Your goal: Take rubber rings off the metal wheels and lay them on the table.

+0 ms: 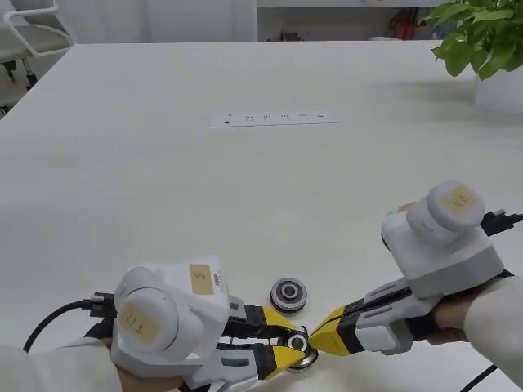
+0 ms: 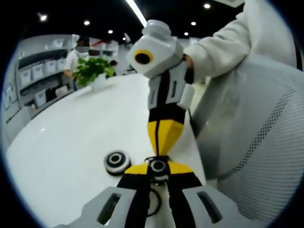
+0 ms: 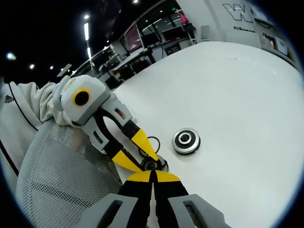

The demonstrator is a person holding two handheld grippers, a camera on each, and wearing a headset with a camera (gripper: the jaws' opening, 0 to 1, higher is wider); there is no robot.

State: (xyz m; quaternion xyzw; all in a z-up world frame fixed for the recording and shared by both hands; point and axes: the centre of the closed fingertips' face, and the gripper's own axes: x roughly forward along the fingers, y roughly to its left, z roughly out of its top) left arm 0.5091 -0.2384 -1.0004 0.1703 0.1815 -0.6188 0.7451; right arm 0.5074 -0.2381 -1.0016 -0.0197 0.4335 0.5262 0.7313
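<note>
Head view: we are looking down at a white desk [image 1: 245, 188], and both tools are meeting at its near edge.
Left hand-held gripper [image 1: 296, 343]: we are clamping its yellow jaws on a metal wheel [image 1: 301, 341], one jaw on either side, closed as far as the wheel allows.
Left gripper view: we are seeing the left hand-held gripper [image 2: 158, 168] pinching that metal wheel [image 2: 158, 166] between its tips, just above the desk [image 2: 71, 156].
Right hand-held gripper [image 1: 324, 336]: we are holding its jaws pressed fully together, with the pointed tip touching the rim of the held wheel; we cannot tell whether any rubber is caught between them.
Right gripper view: we are seeing the right hand-held gripper [image 3: 152, 176] closed to a thin line right against the metal wheel [image 3: 153, 164], while the left hand-held gripper [image 3: 137, 153] is reaching in from the left.
Second wheel [image 1: 288, 295]: it is lying flat on the desk just beside the two tools, wearing a dark rubber band around its rim, untouched; it is also showing in both gripper views [image 2: 117, 162] [image 3: 186, 141].
Thin black loop [image 3: 156, 141]: it is lying on the desk close under the left jaws.
Surroundings: a socket strip [image 1: 274, 118] is sitting mid-desk and a potted plant [image 1: 482, 37] is standing at the far right corner.
</note>
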